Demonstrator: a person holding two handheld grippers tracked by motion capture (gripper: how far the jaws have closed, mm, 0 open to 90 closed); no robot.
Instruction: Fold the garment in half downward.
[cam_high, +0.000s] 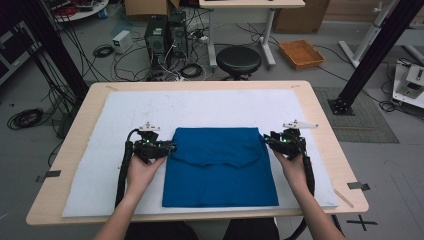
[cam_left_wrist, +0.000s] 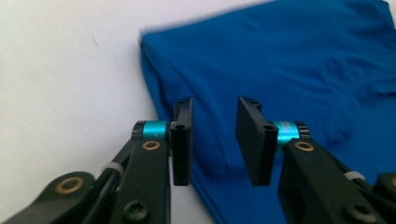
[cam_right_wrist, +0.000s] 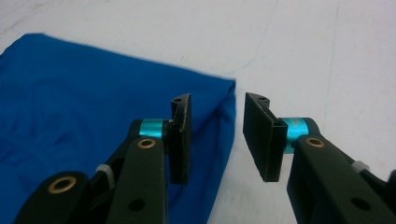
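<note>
While the folded blue cloth (cam_high: 220, 167) lies flat on the white mat (cam_high: 90, 175), the left gripper (cam_high: 169, 148) and right gripper (cam_high: 269, 140) flank its upper corners, jaws spread, pinching nothing.

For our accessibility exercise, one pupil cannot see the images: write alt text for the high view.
A folded blue garment lies on a white mat covering a wooden table. A person's hands hold the left gripper and the right gripper at the garment's side edges near its far corners, jaws open and pointing inward. Behind the table stand a black stool and computer towers.
</note>
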